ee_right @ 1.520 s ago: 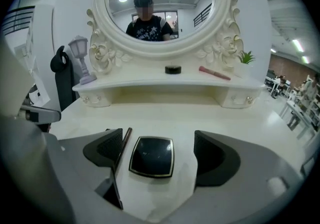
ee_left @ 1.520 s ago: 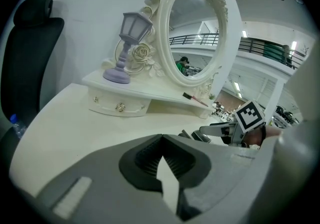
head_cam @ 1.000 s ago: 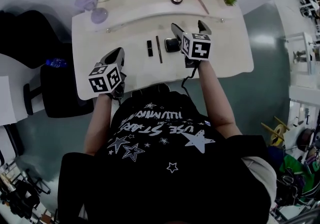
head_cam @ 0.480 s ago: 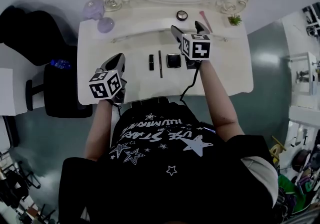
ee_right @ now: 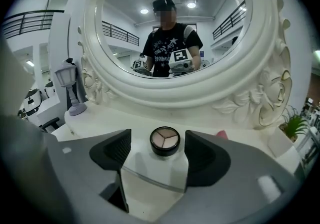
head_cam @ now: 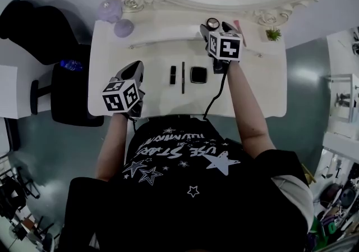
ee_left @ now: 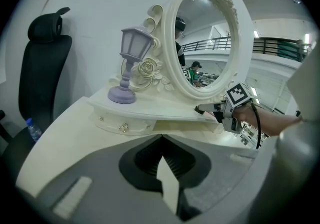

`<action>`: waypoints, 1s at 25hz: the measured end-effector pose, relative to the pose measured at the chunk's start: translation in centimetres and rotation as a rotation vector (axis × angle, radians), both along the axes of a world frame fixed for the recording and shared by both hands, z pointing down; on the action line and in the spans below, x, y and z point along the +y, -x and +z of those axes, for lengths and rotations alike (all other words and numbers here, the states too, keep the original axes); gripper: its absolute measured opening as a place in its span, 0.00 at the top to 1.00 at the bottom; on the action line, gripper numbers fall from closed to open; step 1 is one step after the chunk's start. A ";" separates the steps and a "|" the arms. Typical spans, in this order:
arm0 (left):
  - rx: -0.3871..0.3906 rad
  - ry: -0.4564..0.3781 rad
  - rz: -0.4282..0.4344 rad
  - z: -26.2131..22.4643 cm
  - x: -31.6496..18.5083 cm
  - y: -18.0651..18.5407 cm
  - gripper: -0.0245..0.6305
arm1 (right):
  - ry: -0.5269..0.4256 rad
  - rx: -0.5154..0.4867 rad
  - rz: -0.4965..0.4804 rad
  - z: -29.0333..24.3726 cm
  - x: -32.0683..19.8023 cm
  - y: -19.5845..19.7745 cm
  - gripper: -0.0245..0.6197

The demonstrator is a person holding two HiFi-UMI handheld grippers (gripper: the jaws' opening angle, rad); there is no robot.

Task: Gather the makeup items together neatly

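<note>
In the right gripper view a round black eyeshadow pot [ee_right: 165, 140] stands on the white vanity's raised shelf [ee_right: 150, 118], between the jaws of my right gripper [ee_right: 158, 154]. The jaws have just been closing, but gaps show on both sides of the pot, so the gripper is open. In the head view the right gripper [head_cam: 216, 25] is at the pot [head_cam: 212, 22], under the mirror. A black lipstick [head_cam: 173, 74], a thin pencil [head_cam: 183, 77] and a square compact [head_cam: 197, 74] lie side by side mid-table. My left gripper [head_cam: 132, 70] hovers at the left front, shut and empty.
A pink item [head_cam: 238, 24] lies on the shelf just right of the pot. A purple lamp [head_cam: 115, 18] stands at the back left and a small plant [head_cam: 273, 34] at the back right. The oval mirror [ee_right: 165, 33] rises behind the shelf. A black chair [head_cam: 67, 94] stands left of the table.
My right gripper has moved from beside the square compact to the back shelf, and its jaws now flank the round pot. The left gripper has stayed in place.
</note>
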State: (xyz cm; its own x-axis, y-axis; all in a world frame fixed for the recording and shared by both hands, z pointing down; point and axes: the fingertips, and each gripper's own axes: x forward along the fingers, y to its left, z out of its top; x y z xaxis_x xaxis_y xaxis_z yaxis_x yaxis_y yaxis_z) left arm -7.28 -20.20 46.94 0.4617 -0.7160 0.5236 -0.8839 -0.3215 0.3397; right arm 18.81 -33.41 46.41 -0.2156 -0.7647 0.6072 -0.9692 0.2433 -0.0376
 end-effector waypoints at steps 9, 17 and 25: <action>0.001 0.030 0.000 0.9 0.0 -0.5 0.96 | 0.075 0.041 0.024 1.9 -1.0 -0.6 0.46; 0.002 0.036 0.013 1.2 -0.3 -0.7 0.96 | 0.086 0.030 0.031 1.9 -1.1 -0.8 0.49; -0.004 0.034 0.038 1.3 -0.1 -0.7 0.96 | 0.069 -0.013 0.083 1.6 -1.1 -1.5 0.59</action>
State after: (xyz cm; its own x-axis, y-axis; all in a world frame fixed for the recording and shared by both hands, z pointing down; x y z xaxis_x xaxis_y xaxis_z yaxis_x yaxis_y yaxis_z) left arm -6.55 -20.27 48.22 0.4862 -0.6797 0.5493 -0.8726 -0.3433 0.3475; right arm 20.28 -34.50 47.97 -0.1616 -0.7368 0.6565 -0.9852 0.1587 -0.0644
